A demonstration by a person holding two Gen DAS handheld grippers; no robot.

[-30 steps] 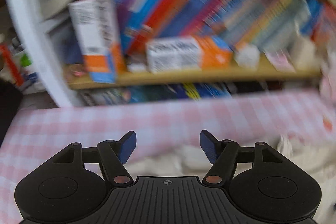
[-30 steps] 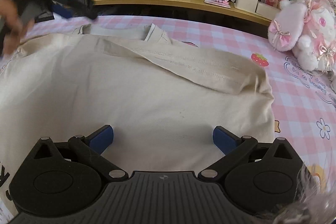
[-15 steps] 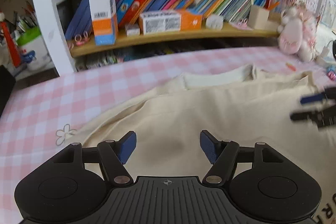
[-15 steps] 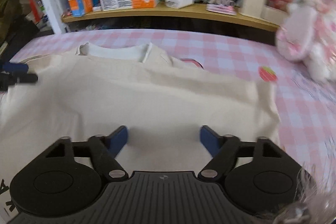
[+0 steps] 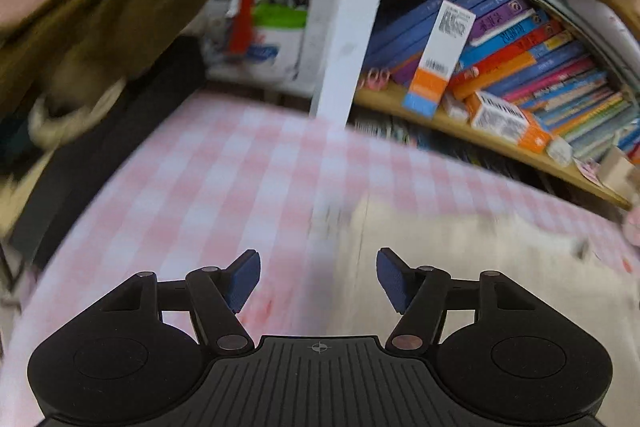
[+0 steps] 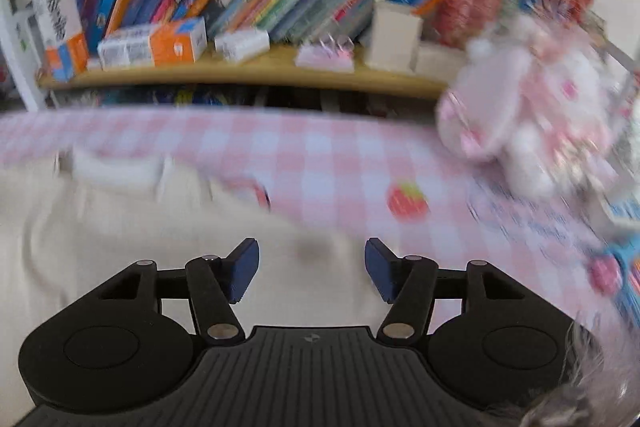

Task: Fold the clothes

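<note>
Two grippers hang above a table spread with a pink-and-white checked cloth (image 6: 320, 147), and both views are smeared by motion blur. The left gripper (image 5: 318, 277) has its blue pads apart with nothing between them; its jaws have just been closing a little, and they stand released over the spot where the left edge of a cream T-shirt (image 5: 460, 259) meets bare cloth. From this view the shirt covers the right part of the table — its far edge runs toward the bookshelf (image 5: 500, 143), where a tall white and orange box (image 5: 440, 59) leans against a row of books (image 5: 560, 67). A white upright post (image 5: 352, 11) stands at the table's far edge, and an olive-brown garment (image 5: 92, 11) hangs beyond the table's left edge. The right gripper (image 6: 312, 269) also has empty jaws, which have just been closing, released above the right part of the T-shirt (image 6: 140, 247). Here the shirt lies flat on the left half of the table, its white collar (image 6: 116, 167) toward the far edge. A strawberry print (image 6: 408, 201) shows on the cloth just beside the shirt's right edge — a pink plush toy (image 6: 520, 115) sits near the far right corner. On the shelf behind lie an orange and white carton (image 6: 154, 45) and a small white box (image 6: 242, 43).
</note>
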